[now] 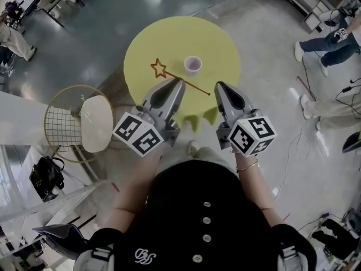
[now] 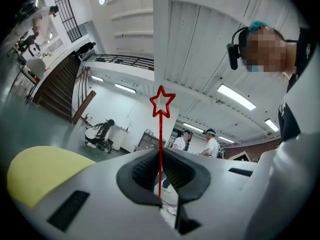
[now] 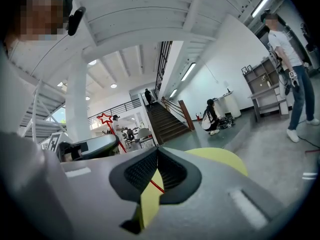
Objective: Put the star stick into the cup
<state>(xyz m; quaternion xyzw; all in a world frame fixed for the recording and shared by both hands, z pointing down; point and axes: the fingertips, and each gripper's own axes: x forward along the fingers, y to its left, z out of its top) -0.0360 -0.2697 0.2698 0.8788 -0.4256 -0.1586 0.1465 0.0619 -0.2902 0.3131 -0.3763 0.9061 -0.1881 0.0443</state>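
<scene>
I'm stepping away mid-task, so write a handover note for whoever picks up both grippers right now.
Left gripper: shut on the star stick, star end poking past the jaws.
Right gripper: jaws together, gripping nothing; the stick's tail shows just beyond them.
Cup: upright on the yellow table, looks empty.
Done: stick grasped. Left: carry it over the cup and drop it in.

The star stick (image 1: pixel 159 68) is red, the cup (image 1: pixel 193 64) pale lilac, the tablecloth (image 1: pixel 220 44) yellow, the floor (image 1: pixel 107 16) glossy grey.
</scene>
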